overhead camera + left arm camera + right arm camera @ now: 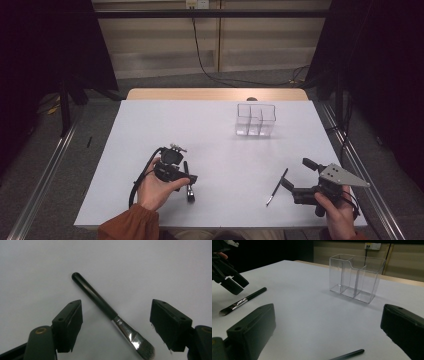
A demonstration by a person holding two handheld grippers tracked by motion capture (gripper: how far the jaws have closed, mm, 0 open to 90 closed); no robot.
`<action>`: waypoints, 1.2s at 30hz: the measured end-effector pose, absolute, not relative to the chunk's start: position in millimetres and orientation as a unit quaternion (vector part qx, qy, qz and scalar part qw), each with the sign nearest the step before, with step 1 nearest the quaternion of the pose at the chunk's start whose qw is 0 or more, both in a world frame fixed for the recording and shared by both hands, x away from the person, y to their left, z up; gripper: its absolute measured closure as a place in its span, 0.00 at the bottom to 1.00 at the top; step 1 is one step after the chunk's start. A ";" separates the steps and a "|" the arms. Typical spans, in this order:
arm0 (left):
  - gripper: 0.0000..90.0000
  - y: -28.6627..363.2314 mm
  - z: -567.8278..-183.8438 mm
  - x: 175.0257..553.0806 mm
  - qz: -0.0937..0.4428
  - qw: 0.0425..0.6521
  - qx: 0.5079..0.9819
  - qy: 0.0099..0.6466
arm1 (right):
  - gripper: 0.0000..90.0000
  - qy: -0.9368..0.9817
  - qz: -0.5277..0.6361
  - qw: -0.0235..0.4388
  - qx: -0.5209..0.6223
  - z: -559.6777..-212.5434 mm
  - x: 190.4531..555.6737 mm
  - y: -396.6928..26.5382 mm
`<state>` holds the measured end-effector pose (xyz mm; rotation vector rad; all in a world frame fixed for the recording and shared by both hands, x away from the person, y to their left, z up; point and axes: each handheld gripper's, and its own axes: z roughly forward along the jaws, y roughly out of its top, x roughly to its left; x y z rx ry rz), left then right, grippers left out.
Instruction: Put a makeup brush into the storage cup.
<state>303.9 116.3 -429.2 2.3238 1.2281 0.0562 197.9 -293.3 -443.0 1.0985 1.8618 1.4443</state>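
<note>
Your left tongs [116,326] are hovering open astride the makeup brush [110,312] on the desk [150,267]; right tongs [332,330] are gaping, holding nothing.

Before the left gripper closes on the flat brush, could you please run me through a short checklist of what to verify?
1. Flat brush lies between the left gripper jaws: ok.
2. Pads touching the brush: not ok, both jaws stand apart from it.
3. Brush lies flat on the table: ok.
4. Clear organizer upright with nothing in it: ok.
5. Right gripper open, beside the thin brush: ok.
6. Grip point on the handle rather than the ferrule: cannot tell.
</note>
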 end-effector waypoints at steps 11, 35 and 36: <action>0.30 102.7 -430.4 310.8 -0.005 0.193 0.860 0.473 | 0.00 0.691 0.535 0.267 0.406 -443.1 198.0 -293.2; 0.62 91.4 -443.2 317.8 -0.026 0.128 0.857 0.498 | 0.00 0.693 0.535 0.266 0.405 -443.0 197.8 -292.8; 0.63 91.6 -443.3 318.4 -0.027 0.126 0.857 0.499 | 0.00 0.693 0.535 0.265 0.405 -443.0 197.7 -292.7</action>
